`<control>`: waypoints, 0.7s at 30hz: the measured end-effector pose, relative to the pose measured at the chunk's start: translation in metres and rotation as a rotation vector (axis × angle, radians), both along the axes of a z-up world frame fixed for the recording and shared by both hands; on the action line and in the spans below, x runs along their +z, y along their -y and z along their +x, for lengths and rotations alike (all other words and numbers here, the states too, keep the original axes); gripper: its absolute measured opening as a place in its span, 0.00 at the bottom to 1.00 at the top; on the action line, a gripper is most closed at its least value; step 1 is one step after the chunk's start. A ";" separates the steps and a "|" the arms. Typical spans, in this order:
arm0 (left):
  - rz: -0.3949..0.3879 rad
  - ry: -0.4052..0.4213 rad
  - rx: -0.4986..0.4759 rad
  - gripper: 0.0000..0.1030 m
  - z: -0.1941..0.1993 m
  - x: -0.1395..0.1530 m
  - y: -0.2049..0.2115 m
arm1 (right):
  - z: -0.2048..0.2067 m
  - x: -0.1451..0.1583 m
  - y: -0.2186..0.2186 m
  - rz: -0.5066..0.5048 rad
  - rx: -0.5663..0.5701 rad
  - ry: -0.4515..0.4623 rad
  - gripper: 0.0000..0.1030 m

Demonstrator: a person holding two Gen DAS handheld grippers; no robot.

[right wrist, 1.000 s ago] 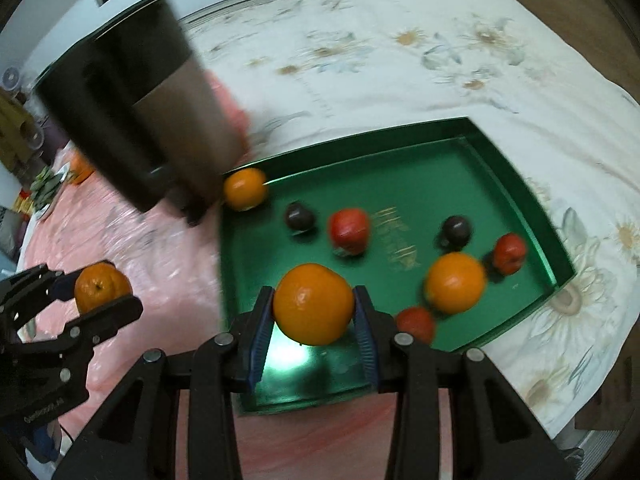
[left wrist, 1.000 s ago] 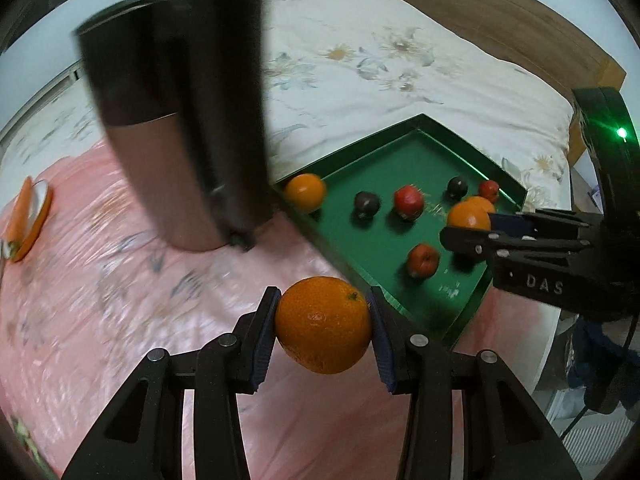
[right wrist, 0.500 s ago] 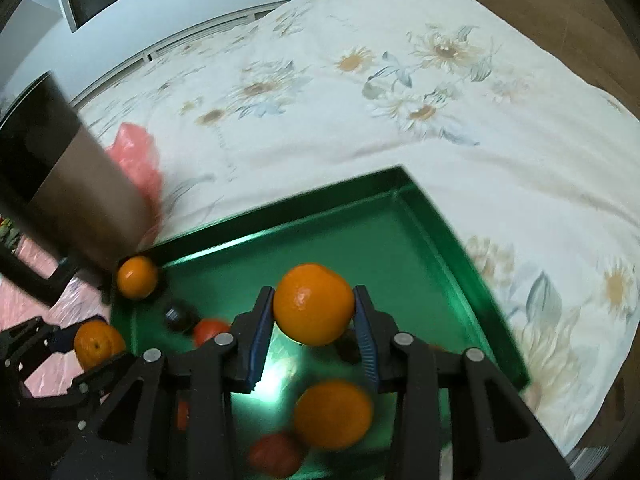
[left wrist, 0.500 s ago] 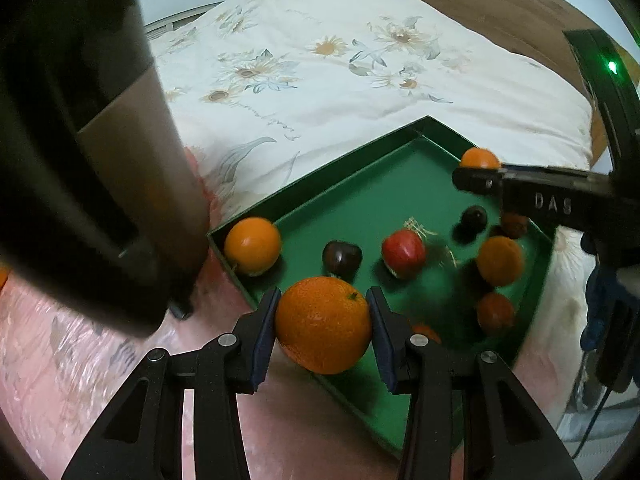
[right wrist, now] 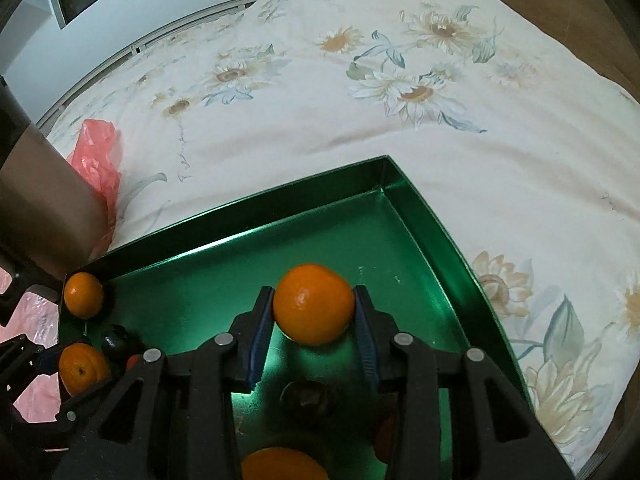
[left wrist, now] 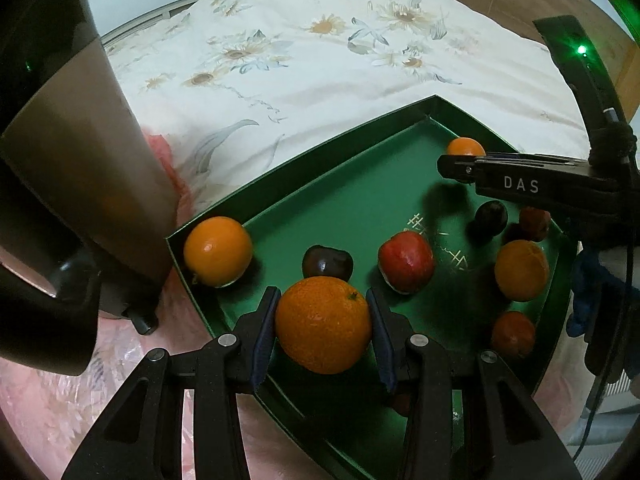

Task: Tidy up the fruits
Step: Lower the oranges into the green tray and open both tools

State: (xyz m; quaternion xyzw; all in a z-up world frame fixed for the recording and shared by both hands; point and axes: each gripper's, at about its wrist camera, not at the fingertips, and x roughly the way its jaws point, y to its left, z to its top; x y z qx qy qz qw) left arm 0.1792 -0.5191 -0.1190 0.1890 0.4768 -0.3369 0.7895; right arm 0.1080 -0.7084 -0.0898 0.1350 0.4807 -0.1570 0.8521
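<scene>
"DAS" is printed on the right claw, which grips a tangerine above the green tray. The left claw clamps an orange, stem toward one o'clock, over the tray's near edge.

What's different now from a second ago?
Both tongs carried their oranges forward over the green tray: the left tongs crossed its near edge, the right tongs advanced toward the far corner. Both still grip their oranges; the fruit in the tray hasn't moved.
</scene>
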 end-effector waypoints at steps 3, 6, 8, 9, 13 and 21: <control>0.002 0.003 -0.004 0.37 0.000 0.000 0.002 | 0.000 -0.002 0.001 0.002 -0.001 0.000 0.63; 0.003 0.004 -0.006 0.37 0.000 0.000 0.003 | 0.000 -0.003 0.001 0.002 -0.001 -0.001 0.63; 0.005 0.001 -0.004 0.37 0.000 -0.001 0.003 | 0.000 -0.004 0.001 0.002 0.001 -0.003 0.63; 0.006 -0.002 -0.003 0.37 0.000 -0.001 0.002 | 0.000 -0.005 0.001 0.002 0.000 -0.004 0.63; 0.012 -0.012 0.003 0.37 0.000 -0.005 0.002 | -0.001 -0.007 0.000 -0.001 -0.007 -0.005 0.64; 0.011 -0.018 0.012 0.37 -0.001 -0.006 0.000 | 0.000 -0.007 0.000 -0.015 -0.006 -0.020 0.64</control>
